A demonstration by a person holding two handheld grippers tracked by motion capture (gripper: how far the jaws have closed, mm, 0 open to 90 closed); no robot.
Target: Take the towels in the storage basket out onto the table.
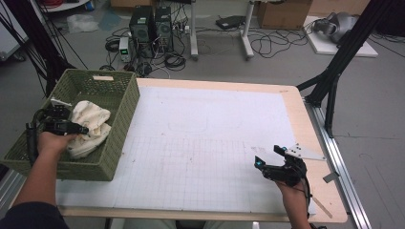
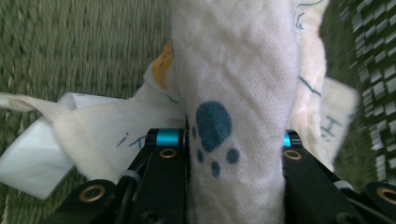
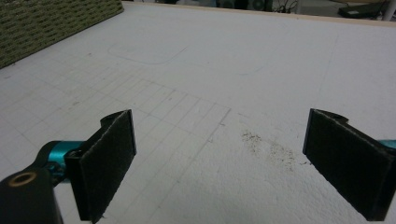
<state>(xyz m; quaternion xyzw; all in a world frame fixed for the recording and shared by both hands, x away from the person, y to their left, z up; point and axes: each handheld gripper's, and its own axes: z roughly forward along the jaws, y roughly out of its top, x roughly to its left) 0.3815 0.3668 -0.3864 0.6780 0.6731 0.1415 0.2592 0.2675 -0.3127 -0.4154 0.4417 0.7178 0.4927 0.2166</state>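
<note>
A: Inside the basket (image 1: 119, 107), the left gripper (image 1: 79, 129) is down on the cloth (image 1: 90, 119), a white bundle heaped against the wall on that side.

B: And the grip? From the left gripper view, the cloth (image 2: 236, 93) runs straight up between the two black jaws, a fold with a blue paw print sitting right in the gap.

A: Both jaws press against that fold, one on each side. It's clamped on a thick roll of fabric, so the jaws stand fairly wide apart rather than fully together.

B: More cloth spills out to either side of the gripper, with blue lettering and a yellow patch showing, and the green weave of the basket (image 2: 70, 51) lies behind it.

A: Over to the right gripper (image 1: 270, 157). It sits well apart from the basket, low over the white mat (image 1: 205, 138) near the front edge.

B: Wide open, that one. In the right gripper view, its two dark pads (image 3: 109, 163) stand far apart with bare mat (image 3: 210, 84) between them, and some grey specks (image 3: 271, 147) lie just ahead of them.
</note>
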